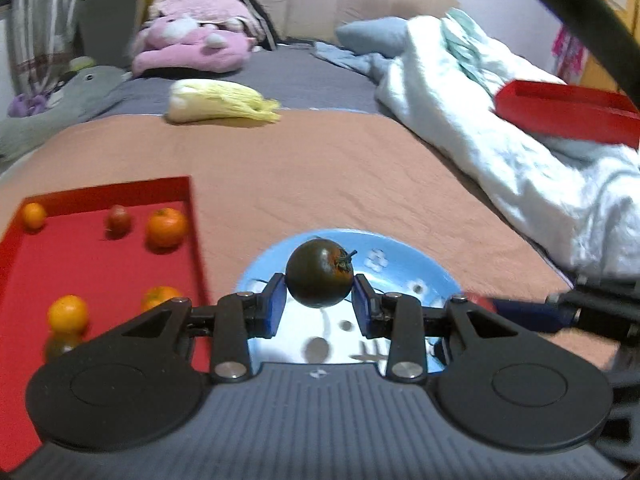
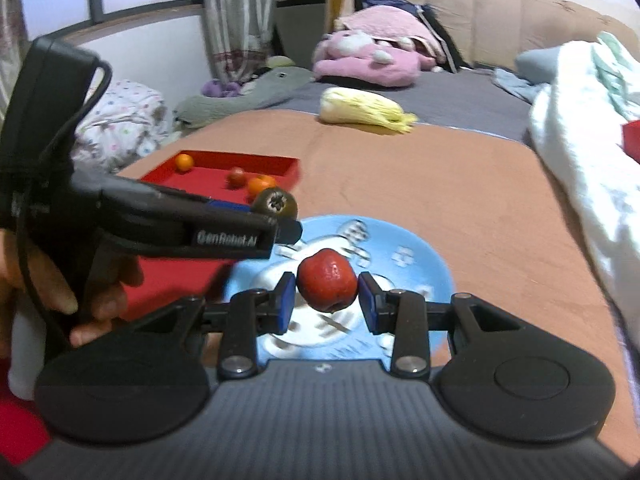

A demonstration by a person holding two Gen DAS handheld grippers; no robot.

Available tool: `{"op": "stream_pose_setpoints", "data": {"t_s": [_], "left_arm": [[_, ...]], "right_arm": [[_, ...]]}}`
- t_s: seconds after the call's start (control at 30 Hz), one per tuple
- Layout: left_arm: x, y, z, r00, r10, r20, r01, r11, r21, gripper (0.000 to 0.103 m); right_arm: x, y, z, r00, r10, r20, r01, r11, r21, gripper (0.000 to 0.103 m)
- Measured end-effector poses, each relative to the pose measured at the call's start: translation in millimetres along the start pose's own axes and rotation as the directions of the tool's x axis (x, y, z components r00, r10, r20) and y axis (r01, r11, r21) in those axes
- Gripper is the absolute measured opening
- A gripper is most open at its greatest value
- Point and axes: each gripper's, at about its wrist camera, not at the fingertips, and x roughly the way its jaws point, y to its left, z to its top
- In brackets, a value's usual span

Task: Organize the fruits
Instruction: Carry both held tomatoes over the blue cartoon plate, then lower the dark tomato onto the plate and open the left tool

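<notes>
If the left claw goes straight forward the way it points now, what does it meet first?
Probably nothing close. The left claw, shut on the dark tomato, points over the blue plate toward bare brown blanket. The cabbage lies far beyond, slightly left; depth is unclear.

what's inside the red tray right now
In the red tray: four oranges, one small reddish fruit, and a dark fruit at the near edge. The left gripper body hides the tray's nearest part.

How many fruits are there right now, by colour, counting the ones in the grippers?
Orange: 4
Red: 2
Dark green: 2
Total: 8
The one at the red tray's near edge is blurred; its colour is my best reading.
</notes>
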Motion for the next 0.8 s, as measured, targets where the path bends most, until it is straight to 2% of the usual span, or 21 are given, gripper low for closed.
{"op": "stream_pose_setpoints", "data": {"t_s": [0.07, 0.17, 0.37, 0.53, 0.8], "left_arm": [[10, -6, -12, 1.000, -0.002, -0.016, 0.003, 1.000, 0.030, 0.041], [30, -7, -26, 0.997, 0.008, -0.082, -0.005, 0.999, 0.038, 0.041], [40, -16, -32, 0.996, -0.025, -0.087, 0.032, 0.996, 0.086, 0.041], [42, -12, -38, 0.993, -0.029, -0.110, 0.039, 0.996, 0.082, 0.041], [49, -19, -45, 0.991, -0.015, -0.135, 0.033, 0.990, 0.134, 0.043]], "right_arm": [[0, -10, -5, 1.000, -0.022, -0.011, 0.022, 1.000, 0.011, 0.038], [6, -19, -11, 0.998, -0.043, -0.039, 0.044, 0.998, 0.035, 0.038], [23, -17, -17, 0.996, -0.041, -0.074, 0.045, 0.997, 0.056, 0.038], [32, -20, -18, 0.995, -0.054, -0.086, 0.059, 0.996, 0.060, 0.038], [34, -24, -20, 0.993, -0.072, -0.092, 0.078, 0.995, 0.069, 0.038]]}}
